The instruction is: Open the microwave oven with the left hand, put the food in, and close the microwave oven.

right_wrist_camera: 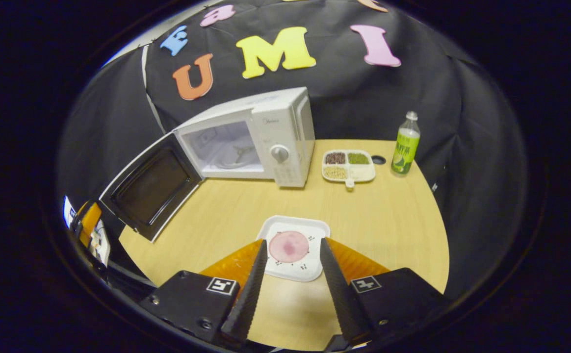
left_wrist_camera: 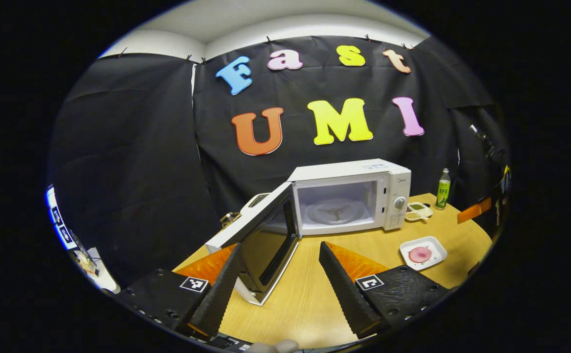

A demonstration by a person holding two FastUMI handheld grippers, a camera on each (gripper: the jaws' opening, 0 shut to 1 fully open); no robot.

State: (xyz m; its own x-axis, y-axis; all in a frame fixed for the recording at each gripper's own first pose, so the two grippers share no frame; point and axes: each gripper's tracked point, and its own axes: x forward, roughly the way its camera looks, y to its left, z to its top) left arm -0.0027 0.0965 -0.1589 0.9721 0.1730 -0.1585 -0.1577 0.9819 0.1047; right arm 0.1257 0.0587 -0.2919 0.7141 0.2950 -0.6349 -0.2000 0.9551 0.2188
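Observation:
The white microwave (left_wrist_camera: 349, 196) stands at the back of the wooden table (left_wrist_camera: 310, 289), and its door (left_wrist_camera: 266, 240) is swung wide open to the left. Inside it I see the glass turntable (left_wrist_camera: 335, 211). My left gripper (left_wrist_camera: 280, 247) is open, and the door's lower outer corner sits between its fingers; whether it touches, I cannot tell. A white square plate (right_wrist_camera: 310, 230) carrying a round pink piece of food (right_wrist_camera: 289, 246) lies near the table's front. My right gripper (right_wrist_camera: 293, 242) is open just above it, one finger over each side of the plate.
To the right of the microwave (right_wrist_camera: 266, 142) are a sectioned tray of beans (right_wrist_camera: 348, 165) and a green bottle (right_wrist_camera: 405, 144). Bare table (right_wrist_camera: 388, 220) stretches between the plate and the microwave. The open door (right_wrist_camera: 150, 189) juts out over the table's left edge.

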